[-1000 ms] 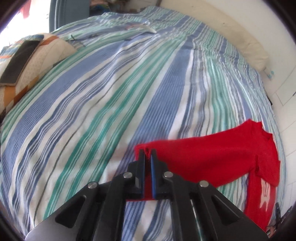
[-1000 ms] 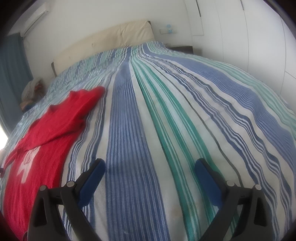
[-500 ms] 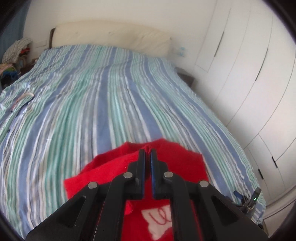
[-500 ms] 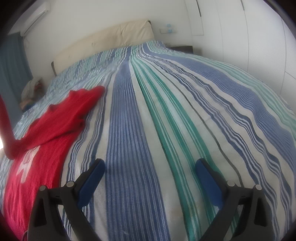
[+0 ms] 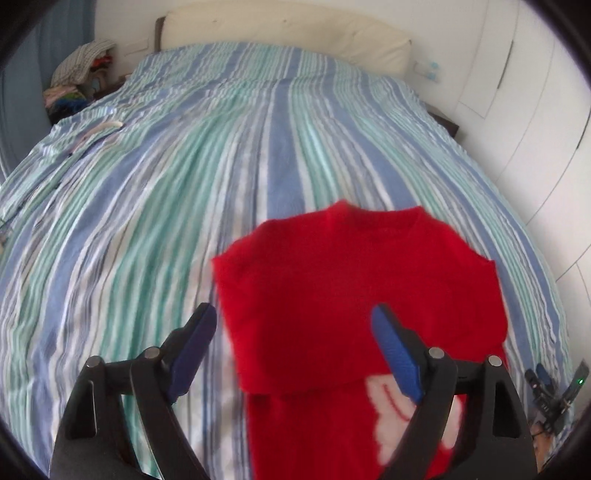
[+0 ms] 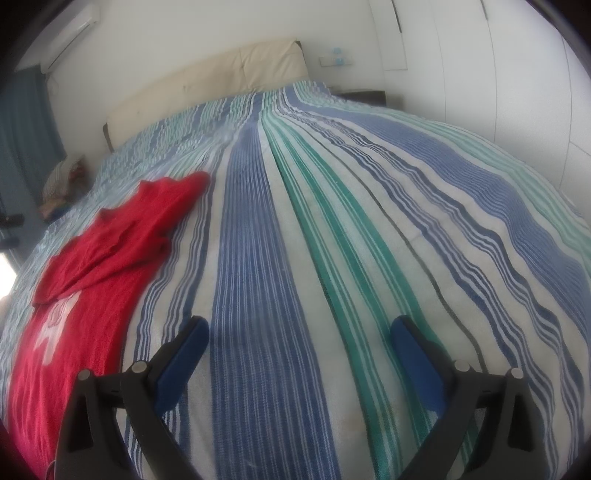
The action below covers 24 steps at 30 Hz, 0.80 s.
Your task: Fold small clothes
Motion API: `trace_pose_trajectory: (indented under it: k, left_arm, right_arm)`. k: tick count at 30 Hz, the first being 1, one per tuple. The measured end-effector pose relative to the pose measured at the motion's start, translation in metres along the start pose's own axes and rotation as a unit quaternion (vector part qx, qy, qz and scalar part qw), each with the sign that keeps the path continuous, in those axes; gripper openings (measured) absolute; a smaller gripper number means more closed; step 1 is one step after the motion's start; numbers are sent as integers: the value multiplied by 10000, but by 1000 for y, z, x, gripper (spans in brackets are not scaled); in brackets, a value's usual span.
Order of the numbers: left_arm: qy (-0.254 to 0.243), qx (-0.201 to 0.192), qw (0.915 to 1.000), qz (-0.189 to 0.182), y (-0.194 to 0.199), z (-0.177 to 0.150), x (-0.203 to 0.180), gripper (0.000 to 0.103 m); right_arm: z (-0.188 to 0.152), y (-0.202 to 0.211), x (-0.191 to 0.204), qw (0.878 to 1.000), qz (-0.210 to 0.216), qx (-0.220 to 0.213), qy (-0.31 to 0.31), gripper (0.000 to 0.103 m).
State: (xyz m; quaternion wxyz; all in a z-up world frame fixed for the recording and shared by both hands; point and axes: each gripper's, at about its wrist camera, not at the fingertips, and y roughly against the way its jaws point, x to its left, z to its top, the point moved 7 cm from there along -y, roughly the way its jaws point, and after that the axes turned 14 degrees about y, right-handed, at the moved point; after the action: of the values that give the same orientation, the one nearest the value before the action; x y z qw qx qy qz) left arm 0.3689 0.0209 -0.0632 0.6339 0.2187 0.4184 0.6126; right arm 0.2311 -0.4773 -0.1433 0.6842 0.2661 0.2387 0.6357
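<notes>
A small red sweater point(image 5: 354, 288) with a white print lies on the striped bed point(image 5: 184, 184). Its left sleeve is folded across the chest. My left gripper point(image 5: 295, 332) is open and empty, hovering just above the sweater's folded part. In the right wrist view the sweater point(image 6: 92, 266) lies at the left. My right gripper point(image 6: 299, 343) is open and empty over bare bedspread point(image 6: 332, 221), to the right of the sweater.
A cream headboard point(image 5: 288, 33) is at the far end. A pile of clothes point(image 5: 77, 77) sits at the far left beside the bed. White wardrobe doors point(image 5: 535, 92) line the right side. A thin white item point(image 5: 99, 129) lies on the bed's left part.
My left gripper carried the red sleeve over the sweater's chest, then opened and let it go. The sleeve now lies folded across the body. The right gripper has not moved.
</notes>
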Motion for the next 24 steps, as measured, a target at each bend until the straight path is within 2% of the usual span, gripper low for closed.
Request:
trace_pose_trajectory:
  k: [4,9,12,14,17,24]
  left_arm:
    - [203,139,9984,504,-3,-47,80,87]
    - [791,158,9958,423,-2,-110,129,90]
    - [652,-258,9968,395,-3,-126,133,94]
    - [579,-397,9970,335,-4,-130,129,99]
    - [517,-350,9974,365,-9,-130,131,102]
    - [520,-369,9974,343,-9,-130,133,102]
  right_arm:
    - [1,-1,0,10000,-21,20,24,99]
    - [1,-1,1,10000,-24,25,31,99]
    - [1,-1,1,10000,-26,27,33,99]
    - [1,-1,0,10000,-34,33,42,99]
    - [1,-2,0,10000,-45,36,53,99]
    - [0,-2,1,9999,-94,54,86,99]
